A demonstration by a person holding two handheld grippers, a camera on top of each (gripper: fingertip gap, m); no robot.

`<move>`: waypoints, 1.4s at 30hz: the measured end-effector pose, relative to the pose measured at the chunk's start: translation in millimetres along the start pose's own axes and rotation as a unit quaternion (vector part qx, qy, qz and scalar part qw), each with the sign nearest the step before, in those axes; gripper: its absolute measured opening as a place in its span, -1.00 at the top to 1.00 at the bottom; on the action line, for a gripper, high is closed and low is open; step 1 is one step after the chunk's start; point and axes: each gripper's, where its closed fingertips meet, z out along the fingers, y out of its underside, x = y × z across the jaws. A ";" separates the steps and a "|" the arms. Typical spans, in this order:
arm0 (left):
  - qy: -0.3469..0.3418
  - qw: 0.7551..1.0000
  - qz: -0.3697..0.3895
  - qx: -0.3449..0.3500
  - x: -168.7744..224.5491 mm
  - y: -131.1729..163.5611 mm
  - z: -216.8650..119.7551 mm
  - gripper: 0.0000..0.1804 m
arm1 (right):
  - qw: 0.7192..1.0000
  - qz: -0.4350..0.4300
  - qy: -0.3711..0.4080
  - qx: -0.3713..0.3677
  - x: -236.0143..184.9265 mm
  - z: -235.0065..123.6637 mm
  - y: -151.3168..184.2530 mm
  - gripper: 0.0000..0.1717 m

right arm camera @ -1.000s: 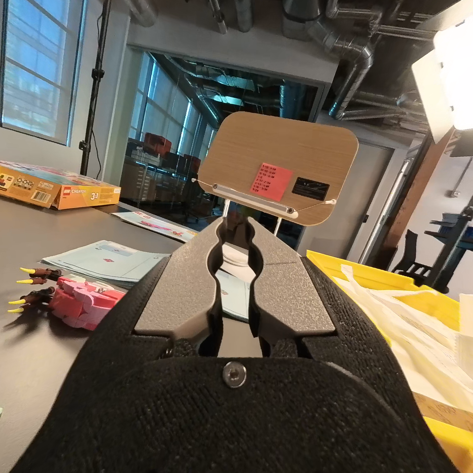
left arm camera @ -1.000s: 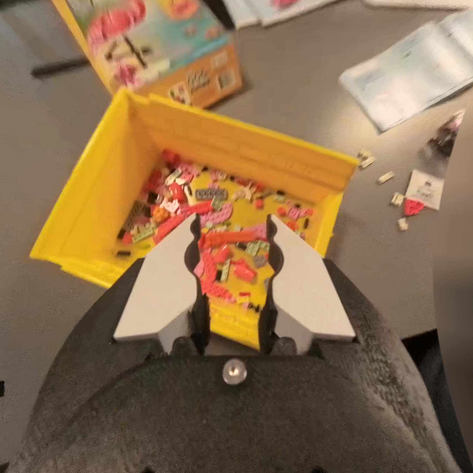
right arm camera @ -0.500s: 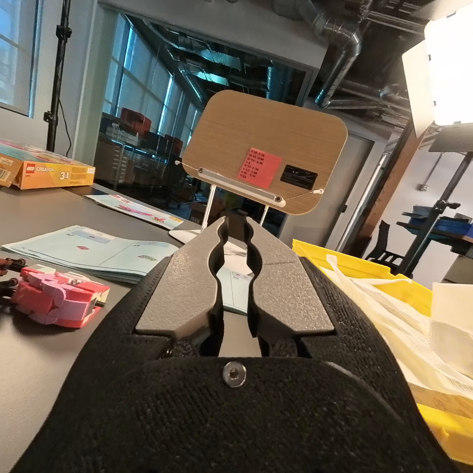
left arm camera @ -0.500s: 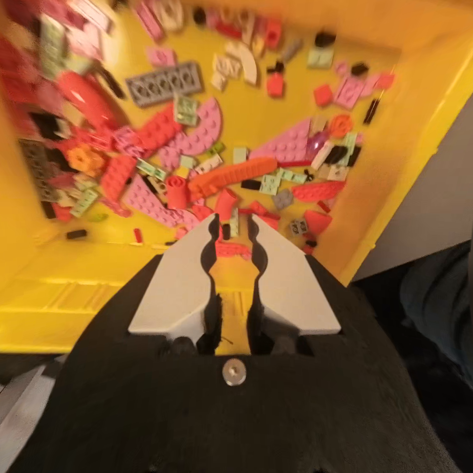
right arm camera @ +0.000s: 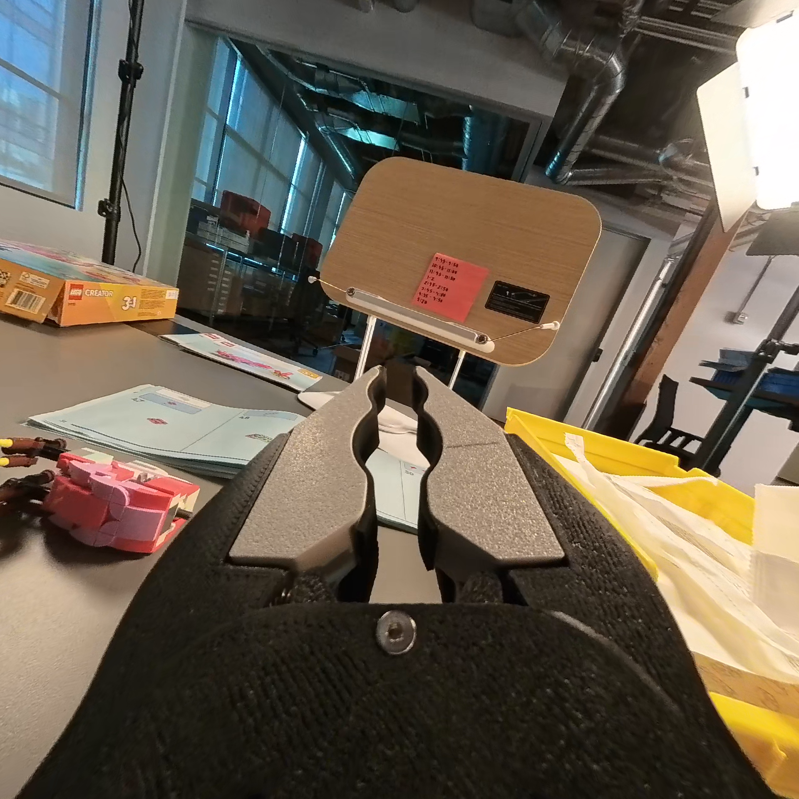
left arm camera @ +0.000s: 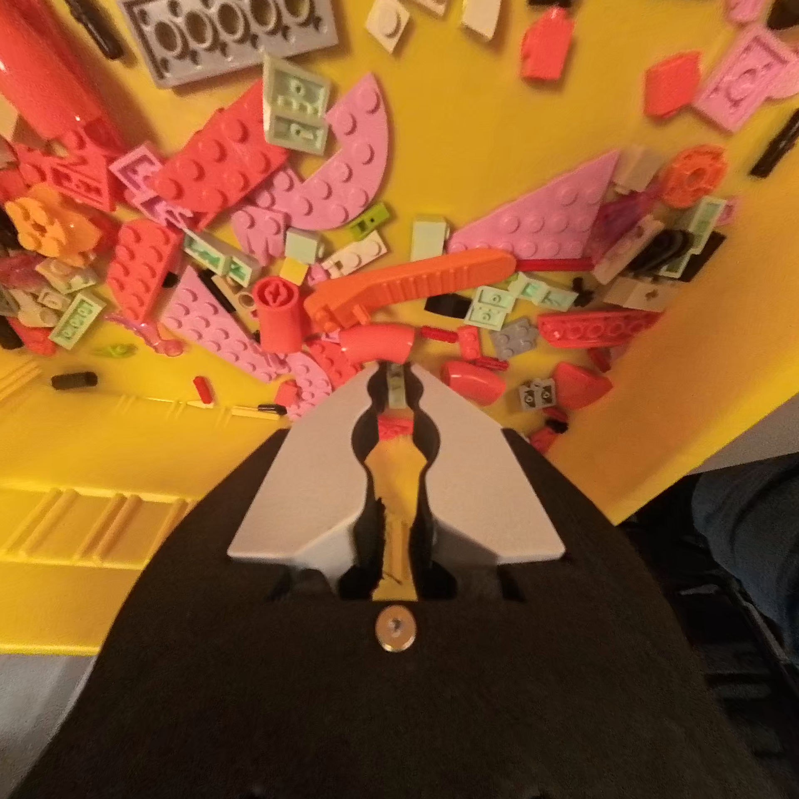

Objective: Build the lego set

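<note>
My left gripper [left arm camera: 395,372] reaches down into a yellow bin [left arm camera: 454,129] full of loose red, pink, orange and pale green bricks. Its fingertips are shut on a small pale green piece [left arm camera: 395,389] standing on edge between the pads. A curved coral brick [left arm camera: 376,343] lies just ahead of the tips, and an orange brick separator [left arm camera: 410,276] lies beyond it. My right gripper [right arm camera: 400,374] hovers over a dark table [right arm camera: 86,605], nearly closed on a small dark piece [right arm camera: 400,385] at its tips.
A pink and red brick model [right arm camera: 116,506] sits left of my right gripper. Open instruction booklets [right arm camera: 173,428], an orange box [right arm camera: 86,294] and a wooden book stand [right arm camera: 467,242] lie beyond. A second yellow bin [right arm camera: 605,458] holding paper bags [right arm camera: 691,562] is at the right. Left tips to right tips: about 60 centimetres. The right gripper is farther from the orange brick separator [left arm camera: 410,276], some 55 centimetres, than the left, some 5 centimetres.
My left gripper dropped from above the bin down to its floor, and its jaws closed from wide open onto the pale green piece. My right gripper shifted only slightly and kept its grip.
</note>
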 end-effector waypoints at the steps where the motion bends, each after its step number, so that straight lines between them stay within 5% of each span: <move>1: 0.001 1.000 0.002 0.001 0.2 0.1 -0.2 0.93 | 1.000 0.001 0.000 0.000 -0.1 0.0 -0.2 0.90; 6: 0.010 0.999 0.003 0.051 1.7 -7.4 -14.3 0.93 | 1.000 0.005 0.001 0.006 1.0 -1.0 -2.5 0.91; 11: -0.036 0.970 -0.034 0.237 2.5 -30.9 -88.9 0.93 | 1.000 0.010 -0.005 0.013 -1.7 -1.1 -5.4 0.91; 14: -0.030 0.928 -0.015 0.371 44.9 -39.4 -148.5 0.93 | 1.000 0.009 -0.015 0.016 -6.5 -0.7 -7.1 0.91; 17: 0.051 0.886 0.051 0.458 131.3 -51.9 -183.4 0.93 | 0.999 0.010 -0.022 0.021 -10.4 -0.8 -9.8 0.91; 22: 0.191 0.873 0.238 0.380 303.8 -82.7 -140.7 0.93 | 0.999 0.007 -0.023 0.026 -10.2 -3.1 -12.6 0.91; 27: 0.245 0.881 0.295 0.276 390.8 -119.5 -96.1 0.93 | 0.999 0.011 -0.026 0.038 -7.2 -11.8 -19.8 0.91; 33: 0.139 0.912 0.316 0.223 417.4 -142.2 -58.0 0.93 | 0.996 0.020 -0.065 0.052 -18.0 -19.5 -28.6 0.90; 42: 0.161 0.929 0.261 0.207 410.9 -157.2 -35.5 0.78 | 0.980 0.015 -0.199 0.012 -54.4 -31.4 -22.3 0.82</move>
